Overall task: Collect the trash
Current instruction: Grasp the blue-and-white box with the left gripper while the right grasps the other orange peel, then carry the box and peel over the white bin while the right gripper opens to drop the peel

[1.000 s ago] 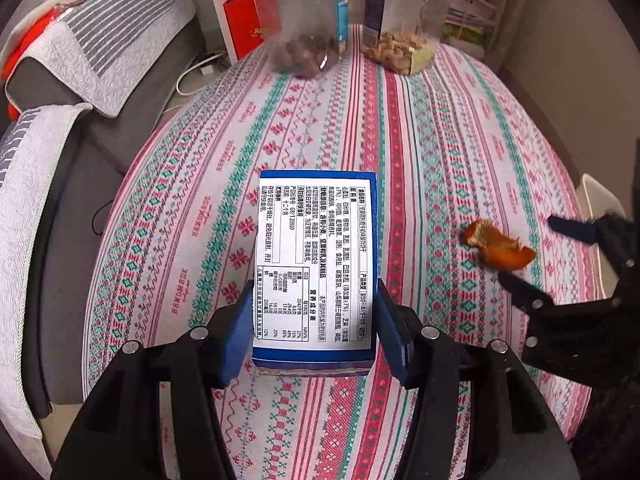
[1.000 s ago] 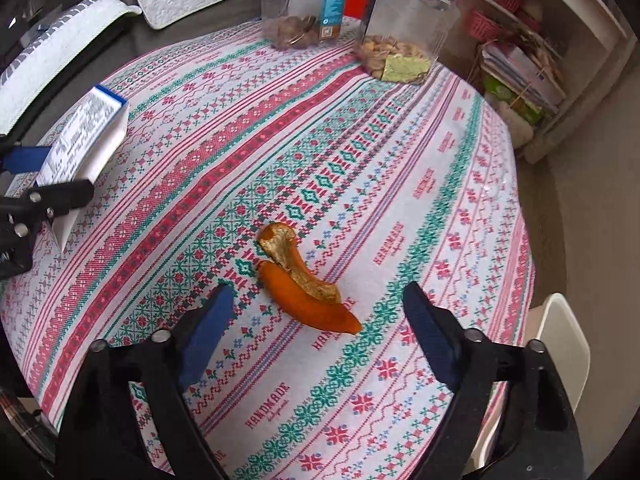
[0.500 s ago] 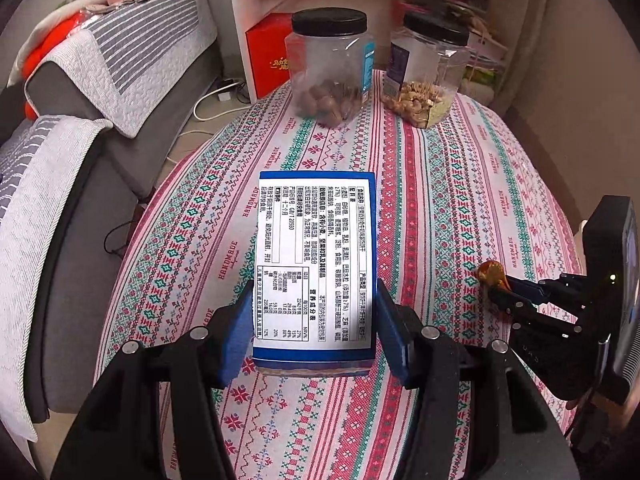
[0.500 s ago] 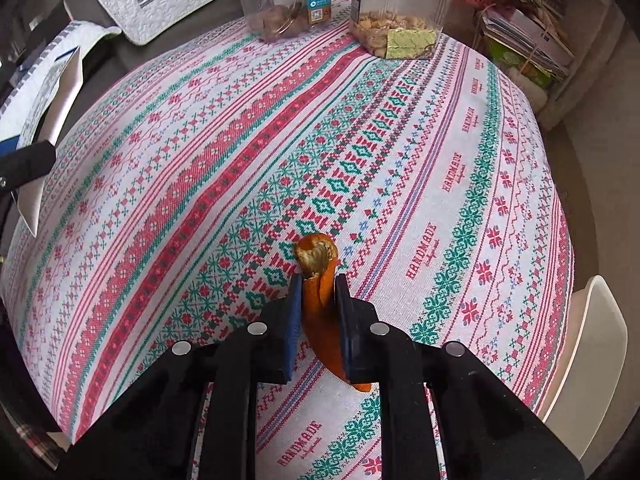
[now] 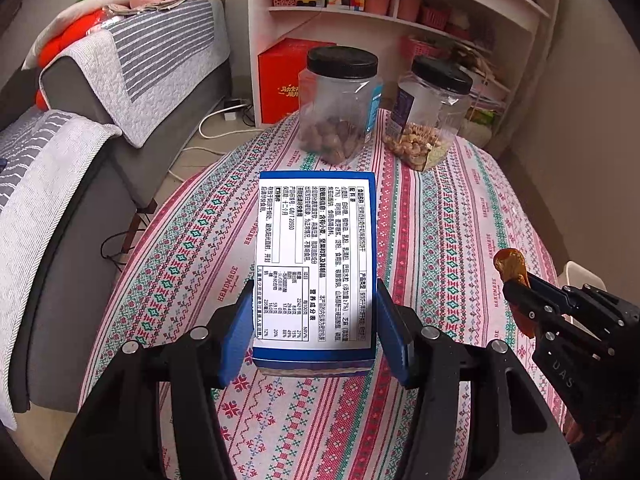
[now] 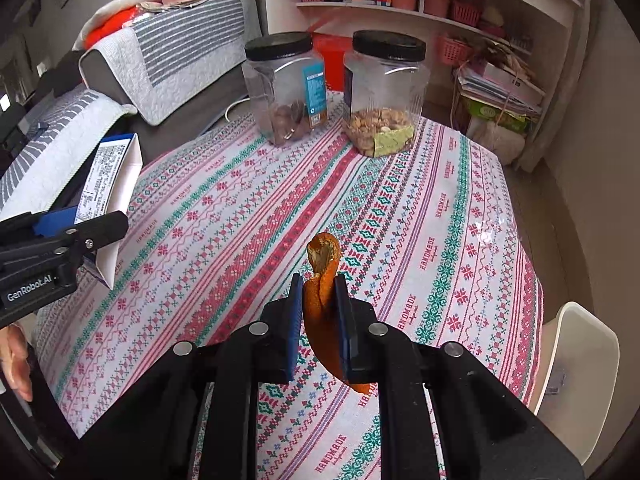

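Two tools raised over a patterned table (image 5: 440, 240).
Left tool (image 5: 316, 332) grips a printed cardboard box (image 5: 316, 256); right tool (image 6: 320, 332) pinches curled orange peel (image 6: 322, 280).

Both fisheye views look forward along their fingers from above the desk's (image 5: 440, 240) near edge toward the shelf-side far edge. They share the desk (image 6: 440, 208), two jars (image 5: 340, 104) (image 6: 386, 92) and the shelves (image 5: 400, 8).

Right tongs (image 6: 319, 300) closed on orange peel (image 6: 320, 280), apparently lifting it.
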Available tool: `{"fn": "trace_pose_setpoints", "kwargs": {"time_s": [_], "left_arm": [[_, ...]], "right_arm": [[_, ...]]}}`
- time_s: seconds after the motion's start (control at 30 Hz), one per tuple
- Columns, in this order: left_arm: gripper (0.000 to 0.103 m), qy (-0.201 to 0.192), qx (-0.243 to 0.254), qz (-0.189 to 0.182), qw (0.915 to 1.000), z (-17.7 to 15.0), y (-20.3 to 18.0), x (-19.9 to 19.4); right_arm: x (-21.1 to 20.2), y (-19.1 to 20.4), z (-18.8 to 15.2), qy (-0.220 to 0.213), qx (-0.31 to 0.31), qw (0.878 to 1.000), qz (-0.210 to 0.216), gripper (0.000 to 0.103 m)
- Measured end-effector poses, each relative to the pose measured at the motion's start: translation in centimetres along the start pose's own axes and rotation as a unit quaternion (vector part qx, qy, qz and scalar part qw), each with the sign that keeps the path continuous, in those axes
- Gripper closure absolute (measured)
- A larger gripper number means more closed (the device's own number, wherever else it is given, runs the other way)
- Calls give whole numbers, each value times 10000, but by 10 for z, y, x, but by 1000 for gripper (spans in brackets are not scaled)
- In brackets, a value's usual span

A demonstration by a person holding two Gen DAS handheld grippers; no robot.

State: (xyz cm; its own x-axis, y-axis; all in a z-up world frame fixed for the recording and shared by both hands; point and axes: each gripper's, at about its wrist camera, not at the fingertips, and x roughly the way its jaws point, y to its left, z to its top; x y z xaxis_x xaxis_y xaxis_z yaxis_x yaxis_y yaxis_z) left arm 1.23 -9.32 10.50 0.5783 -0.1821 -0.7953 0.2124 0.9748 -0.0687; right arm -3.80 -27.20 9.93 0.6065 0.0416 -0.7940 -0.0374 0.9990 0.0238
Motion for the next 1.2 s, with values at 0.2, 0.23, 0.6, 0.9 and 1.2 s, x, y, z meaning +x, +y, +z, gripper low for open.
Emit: {"fn": "trace_pose_setpoints", "kwargs": {"time_s": [0.2, 0.23, 0.6, 0.9, 1.2], "left_arm": [[47, -133, -57, 24, 9999, 1, -1, -3], [47, -171, -60, 39, 9998, 1, -1, -4], [47, -619, -3, 156, 9980, -3, -13, -16], [47, -1144, 383, 209, 9925, -6, -46, -34], [47, -1273, 563, 41, 9902, -9, -77, -36]], "right_arm": [[-10, 2, 3, -236, 69, 9997, -20, 88], [-12, 1, 4, -265, 91, 9996, -21, 88], [-34, -13, 3, -599, 209, 9978, -190, 88], [-50, -32, -4, -745, 353, 9960, -340, 88], [-70, -60, -15, -884, 541, 9930, -569, 88]]}}
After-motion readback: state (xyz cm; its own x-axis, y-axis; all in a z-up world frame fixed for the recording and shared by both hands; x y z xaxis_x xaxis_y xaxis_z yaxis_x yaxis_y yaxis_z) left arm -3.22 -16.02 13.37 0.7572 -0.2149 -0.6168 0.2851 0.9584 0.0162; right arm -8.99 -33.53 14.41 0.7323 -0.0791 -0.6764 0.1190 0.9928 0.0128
